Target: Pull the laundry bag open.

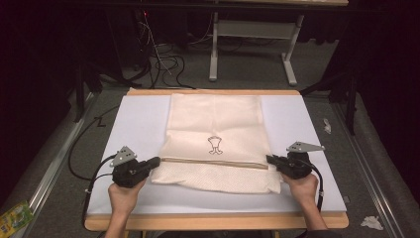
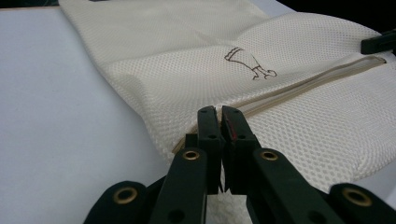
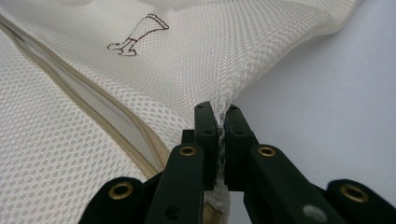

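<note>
A cream mesh bag [image 1: 215,136] with a small brown printed figure [image 1: 214,145] and a beige zipper [image 1: 213,162] lies flat on the white board [image 1: 138,124]. My left gripper [image 1: 157,161] pinches the bag's left edge at the zipper's end. In the left gripper view its jaws [image 2: 218,114] are shut on the mesh [image 2: 187,88]. My right gripper [image 1: 270,158] pinches the bag's right edge. The right gripper view shows mesh [image 3: 196,70] bunched between the closed jaws [image 3: 218,114]. The zipper [image 3: 93,112] runs off to the left there.
The board rests on a wooden table [image 1: 213,222]. Beyond it stands a metal table frame [image 1: 252,44] with cables [image 1: 163,62] on the grey floor. Crumpled paper [image 1: 371,222] lies at the right, a green packet [image 1: 12,218] at the left.
</note>
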The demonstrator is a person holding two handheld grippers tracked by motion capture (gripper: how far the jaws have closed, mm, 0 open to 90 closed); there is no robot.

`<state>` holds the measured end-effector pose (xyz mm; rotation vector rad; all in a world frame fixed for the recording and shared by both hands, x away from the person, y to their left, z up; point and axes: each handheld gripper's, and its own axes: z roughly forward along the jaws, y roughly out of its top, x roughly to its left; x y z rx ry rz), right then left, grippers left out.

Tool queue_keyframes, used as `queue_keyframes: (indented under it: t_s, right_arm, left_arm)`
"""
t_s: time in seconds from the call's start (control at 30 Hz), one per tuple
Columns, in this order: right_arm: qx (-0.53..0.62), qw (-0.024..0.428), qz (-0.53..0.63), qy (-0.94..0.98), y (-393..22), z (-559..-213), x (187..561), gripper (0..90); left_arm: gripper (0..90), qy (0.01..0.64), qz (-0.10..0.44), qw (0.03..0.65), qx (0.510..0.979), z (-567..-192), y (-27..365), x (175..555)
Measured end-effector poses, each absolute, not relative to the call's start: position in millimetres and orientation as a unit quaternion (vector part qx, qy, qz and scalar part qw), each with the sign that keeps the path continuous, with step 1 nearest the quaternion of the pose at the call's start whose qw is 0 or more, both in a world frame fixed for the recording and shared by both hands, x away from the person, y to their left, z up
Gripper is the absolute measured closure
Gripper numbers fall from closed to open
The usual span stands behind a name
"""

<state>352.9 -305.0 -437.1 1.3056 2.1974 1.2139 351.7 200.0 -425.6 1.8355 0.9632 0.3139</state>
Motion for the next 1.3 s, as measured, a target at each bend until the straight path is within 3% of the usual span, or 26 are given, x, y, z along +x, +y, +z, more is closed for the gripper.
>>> queue_keyframes:
  t_s: [1.0, 1.3]
  right_arm:
    - [0.459, 0.168, 0.435, 0.756, -318.4, -427.8, 352.7, 88.2]
    - [0.481, 0.15, 0.441, 0.743, -326.9, -436.5, 355.0, 88.0]
  left_arm:
    - [87.2, 0.393, 0.143, 0.484, 0.769, -424.6, 197.8, 354.0]
    - [87.0, 0.388, 0.134, 0.471, 0.78, -431.5, 190.7, 354.6]
